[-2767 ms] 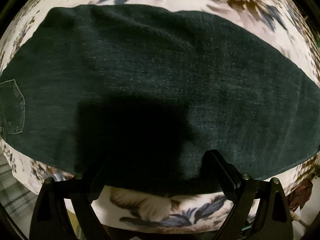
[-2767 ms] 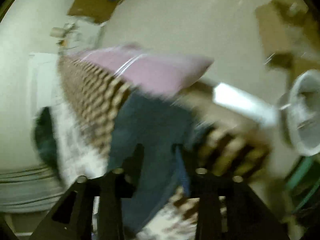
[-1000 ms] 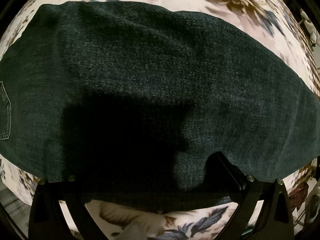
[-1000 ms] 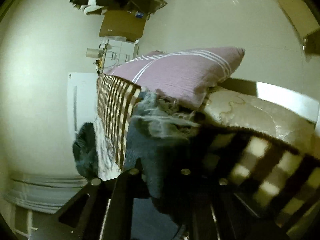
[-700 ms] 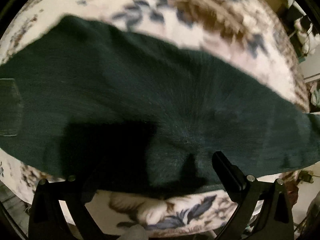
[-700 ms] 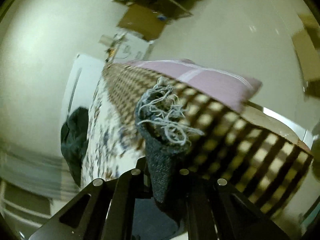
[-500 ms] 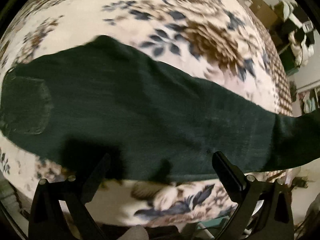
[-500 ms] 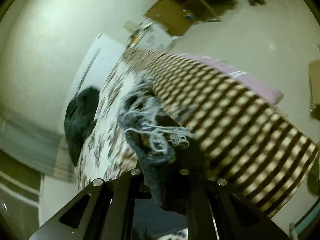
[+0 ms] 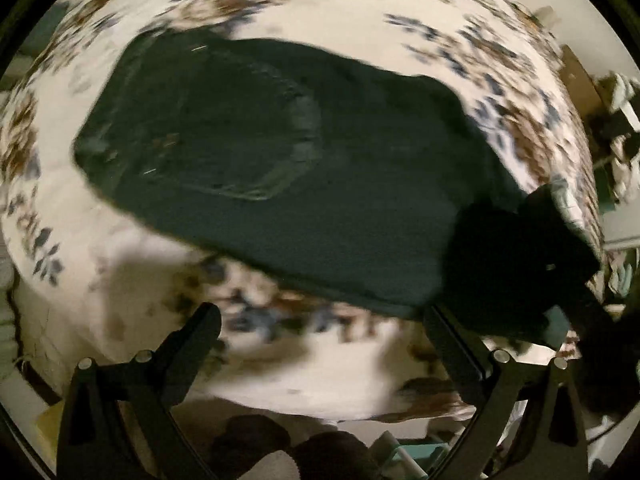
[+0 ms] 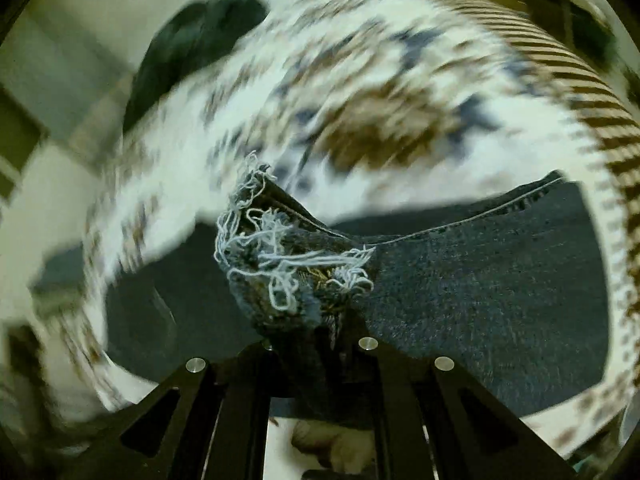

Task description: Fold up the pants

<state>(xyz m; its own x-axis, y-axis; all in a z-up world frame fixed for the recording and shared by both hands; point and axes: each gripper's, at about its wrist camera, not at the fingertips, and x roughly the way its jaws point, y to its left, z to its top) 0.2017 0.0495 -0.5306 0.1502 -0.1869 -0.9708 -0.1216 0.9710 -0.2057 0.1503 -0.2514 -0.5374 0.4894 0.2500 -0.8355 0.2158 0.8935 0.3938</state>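
My right claw (image 10: 316,344) is clamped on the frayed hem (image 10: 280,256) of the pants (image 9: 280,168), which lie across the flowered bedspread (image 9: 400,12). My left claw (image 9: 320,320) gapes, empty. Risk: the hem probably slips free or lands crooked, blur obscuring alignment.

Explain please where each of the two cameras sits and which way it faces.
Left wrist: on the open left gripper, facing steeply down at the jeans on the floral bedspread.
Right wrist: on the right gripper, shut on the frayed hem, facing down along the bed.
Shared: jeans and bedspread.
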